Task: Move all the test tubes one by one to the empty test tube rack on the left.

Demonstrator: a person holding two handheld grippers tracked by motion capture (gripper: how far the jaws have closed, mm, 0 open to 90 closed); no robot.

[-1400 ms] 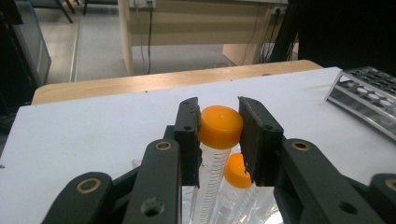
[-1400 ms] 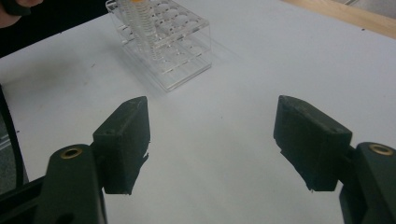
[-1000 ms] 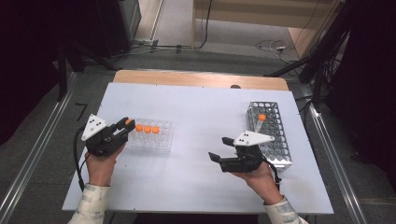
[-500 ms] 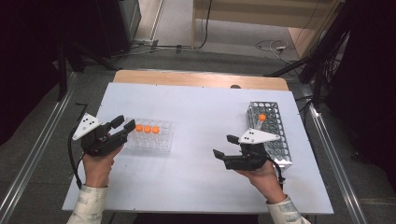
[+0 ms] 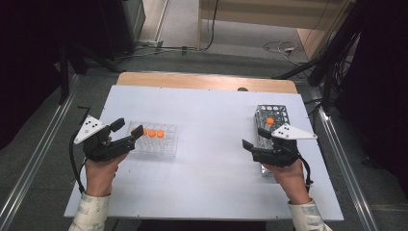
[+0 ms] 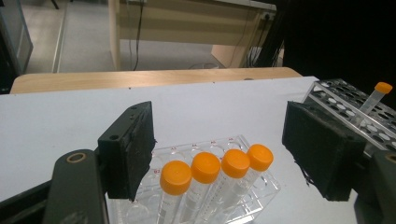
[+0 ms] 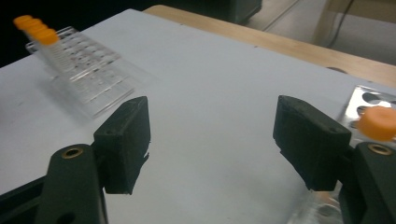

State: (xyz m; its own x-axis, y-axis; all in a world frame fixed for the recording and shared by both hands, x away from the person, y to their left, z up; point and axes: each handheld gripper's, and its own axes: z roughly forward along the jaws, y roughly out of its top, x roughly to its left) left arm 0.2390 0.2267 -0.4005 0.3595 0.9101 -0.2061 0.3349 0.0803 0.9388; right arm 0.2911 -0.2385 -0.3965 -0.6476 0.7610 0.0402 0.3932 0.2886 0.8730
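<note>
Four orange-capped tubes (image 6: 215, 170) stand side by side in the clear plastic rack (image 5: 156, 144) at the left of the white table (image 5: 211, 120). The left gripper (image 5: 127, 132) sits just beside that rack; its jaws have just been opening and stand apart, nothing pressed between them. At the right, the right gripper (image 5: 254, 139), jaws wide and empty, hangs beside the metal rack (image 5: 272, 115) holding one orange-capped tube (image 5: 270, 121).

A lab: capped sample tubes (image 6: 205, 186) in racks (image 5: 272, 126), bare white bench (image 5: 211, 125).
</note>
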